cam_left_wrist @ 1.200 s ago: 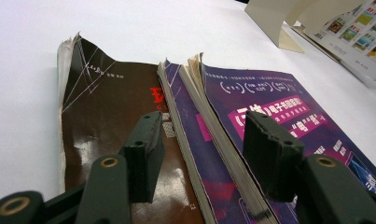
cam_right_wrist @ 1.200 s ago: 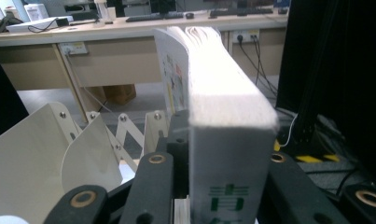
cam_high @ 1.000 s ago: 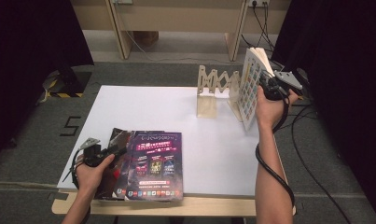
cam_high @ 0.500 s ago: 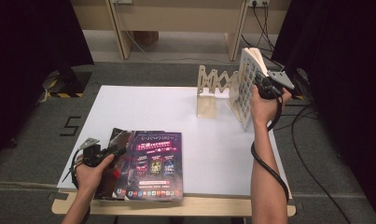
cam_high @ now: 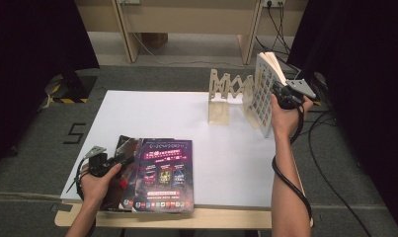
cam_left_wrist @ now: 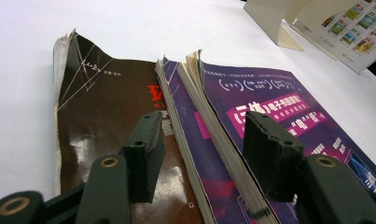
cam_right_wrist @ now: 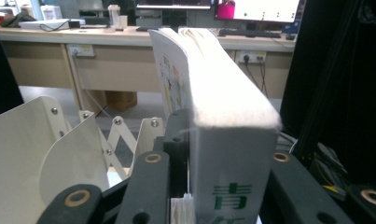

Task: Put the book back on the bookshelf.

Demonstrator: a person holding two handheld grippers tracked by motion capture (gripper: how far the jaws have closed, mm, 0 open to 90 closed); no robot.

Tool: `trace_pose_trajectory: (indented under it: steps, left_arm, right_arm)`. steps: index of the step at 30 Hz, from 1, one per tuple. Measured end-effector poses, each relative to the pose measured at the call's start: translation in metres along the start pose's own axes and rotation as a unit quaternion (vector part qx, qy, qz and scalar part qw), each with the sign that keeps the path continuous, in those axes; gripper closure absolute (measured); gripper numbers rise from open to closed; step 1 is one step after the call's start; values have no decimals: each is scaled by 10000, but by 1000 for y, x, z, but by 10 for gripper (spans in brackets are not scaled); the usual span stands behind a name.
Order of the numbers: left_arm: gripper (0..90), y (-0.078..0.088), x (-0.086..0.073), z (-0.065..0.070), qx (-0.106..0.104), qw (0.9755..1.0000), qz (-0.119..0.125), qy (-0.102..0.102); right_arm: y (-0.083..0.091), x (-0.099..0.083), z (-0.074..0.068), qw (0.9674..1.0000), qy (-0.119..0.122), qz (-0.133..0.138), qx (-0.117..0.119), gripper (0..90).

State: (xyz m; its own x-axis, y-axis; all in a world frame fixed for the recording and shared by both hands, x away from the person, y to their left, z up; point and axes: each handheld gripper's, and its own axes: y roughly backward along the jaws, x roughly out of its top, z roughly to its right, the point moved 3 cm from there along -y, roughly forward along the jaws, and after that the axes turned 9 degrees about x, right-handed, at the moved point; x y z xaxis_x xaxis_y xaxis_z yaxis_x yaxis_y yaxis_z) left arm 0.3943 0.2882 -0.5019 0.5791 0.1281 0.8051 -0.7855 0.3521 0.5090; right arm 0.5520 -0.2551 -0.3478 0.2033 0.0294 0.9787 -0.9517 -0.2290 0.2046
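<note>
A thick white book [cam_high: 264, 94] [cam_right_wrist: 223, 93] stands upright at the right end of a pale folding book rack [cam_high: 226, 91] [cam_right_wrist: 45, 140]. My right gripper [cam_high: 275, 95] [cam_right_wrist: 225, 158] has it by the spine. Its jaws have just been opening a little, but both pads still lie against the covers. At the front left, a purple-covered book [cam_high: 163, 170] [cam_left_wrist: 279, 107] tops a flat stack, with a brown book [cam_high: 126, 147] [cam_left_wrist: 106, 102] fanned out beneath. My left gripper [cam_high: 121, 159] [cam_left_wrist: 202, 135] is open, its jaws straddling the purple books' left edge.
A white sheet [cam_high: 152, 113] covers the tabletop, whose wooden front edge [cam_high: 226, 217] shows below the stack. Black curtains hang on both sides. Cables [cam_high: 330, 163] trail on the floor at the right. A wooden desk [cam_high: 186, 19] stands beyond the table.
The right hand has shifted only slightly at the rack, with the white book still upright between its jaws. The left hand and the stack have kept still.
</note>
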Motion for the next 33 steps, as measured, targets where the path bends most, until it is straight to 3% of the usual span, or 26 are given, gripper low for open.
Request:
trace_pose_trajectory:
  steps: [9, 16, 33]
  left_arm:
    - [471, 1, 0, 0, -7, 10000, 4, 5]
    - [471, 1, 0, 0, -4, 10000, 1, -6]
    - [470, 0, 0, 0, -4, 10000, -18, -21]
  right_arm:
    - [4, 10, 3, 9995, -281, -122, 91, 622]
    - [5, 15, 8, 9994, -332, -91, 77, 585]
    - [-1, 24, 17, 9988, -399, -284, 90, 626]
